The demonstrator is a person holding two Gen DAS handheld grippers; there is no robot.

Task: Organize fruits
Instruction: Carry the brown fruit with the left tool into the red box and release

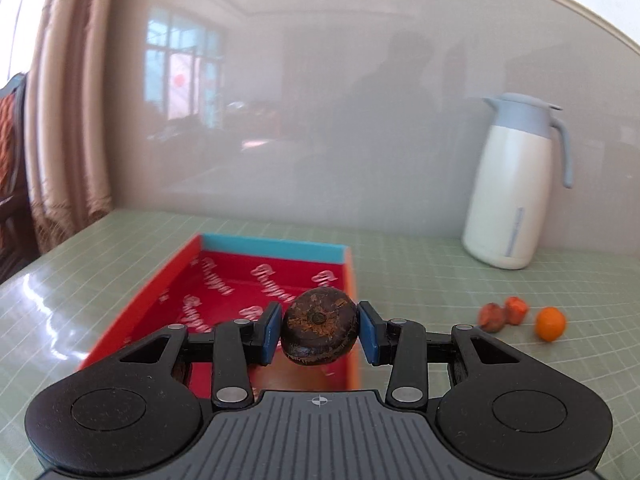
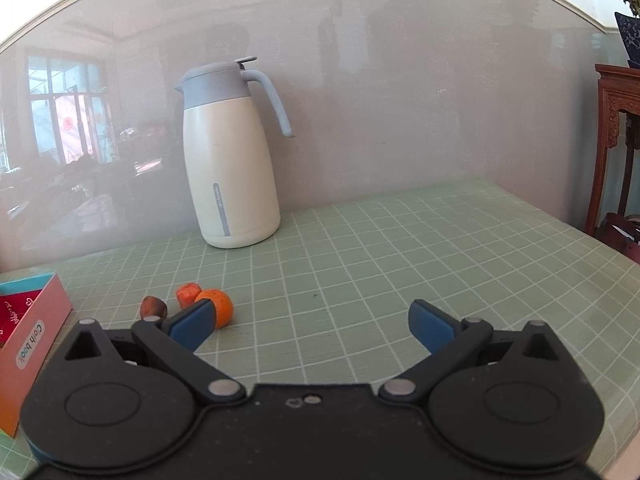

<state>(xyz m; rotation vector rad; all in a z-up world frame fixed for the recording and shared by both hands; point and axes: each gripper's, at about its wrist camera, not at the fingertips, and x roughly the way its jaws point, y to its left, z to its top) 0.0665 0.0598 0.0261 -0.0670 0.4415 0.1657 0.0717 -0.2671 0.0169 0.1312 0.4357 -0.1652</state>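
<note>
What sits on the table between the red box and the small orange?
In the right wrist view, between the red box and the orange lie a brown fruit and a reddish-orange piece.

A glossy pale grey wall panel (image 2: 400,100) stands behind the green gridded tabletop (image 2: 400,260), reflecting a bright window. Beige curtains (image 1: 68,120) hang at the left; a carved reddish wooden stand (image 2: 618,120) stands at the right.

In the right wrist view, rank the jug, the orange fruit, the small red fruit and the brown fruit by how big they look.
1. jug, by far the largest
2. orange fruit
3. small red fruit and brown fruit: they look alike, and the gripper hides part of the brown one, so I won't rank them.
</note>
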